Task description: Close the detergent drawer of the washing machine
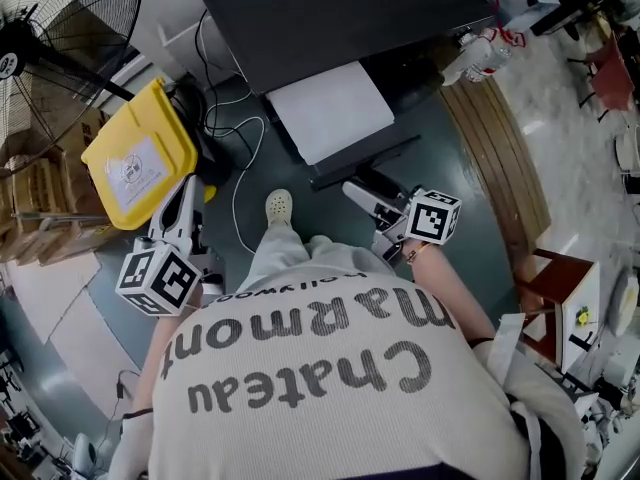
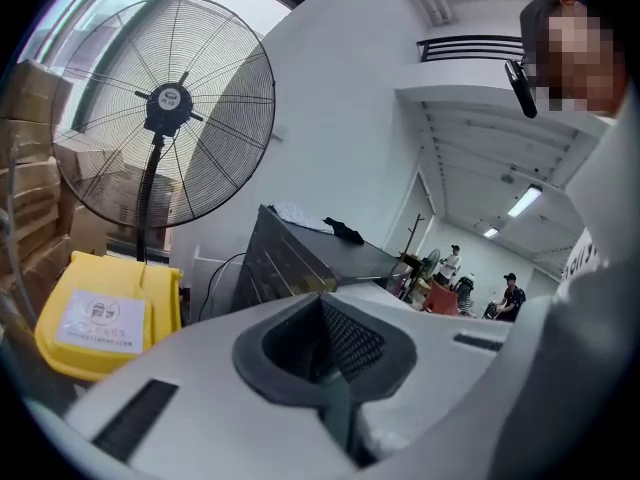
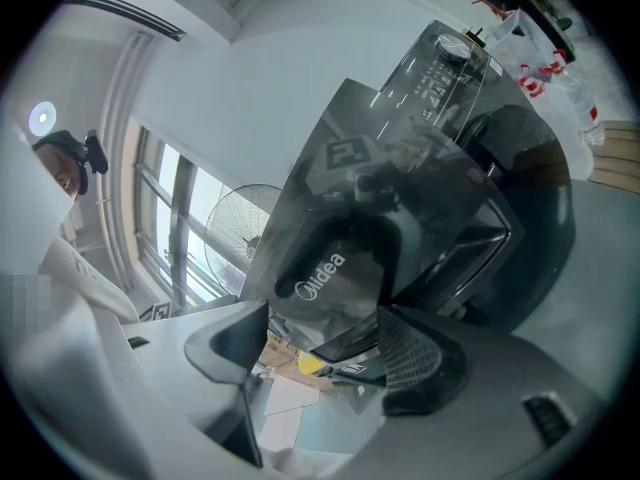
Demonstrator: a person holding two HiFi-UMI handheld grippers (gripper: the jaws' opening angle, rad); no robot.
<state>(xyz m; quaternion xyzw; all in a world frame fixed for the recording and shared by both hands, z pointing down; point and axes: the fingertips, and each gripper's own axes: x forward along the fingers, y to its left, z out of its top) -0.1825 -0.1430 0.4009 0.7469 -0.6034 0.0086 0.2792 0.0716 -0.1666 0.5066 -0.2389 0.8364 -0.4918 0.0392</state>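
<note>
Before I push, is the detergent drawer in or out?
Out: the detergent drawer juts from the washing machine front, its white top exposed in the head view.

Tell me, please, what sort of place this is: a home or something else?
Probably a workshop or test lab, not a home: a large pedestal fan, stacked cardboard boxes beside it, and a washing machine set up out in the open.

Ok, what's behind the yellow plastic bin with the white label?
A big black pedestal fan stands behind the yellow plastic bin, with brown cardboard boxes beside it. The bin hides the fan's base.
</note>
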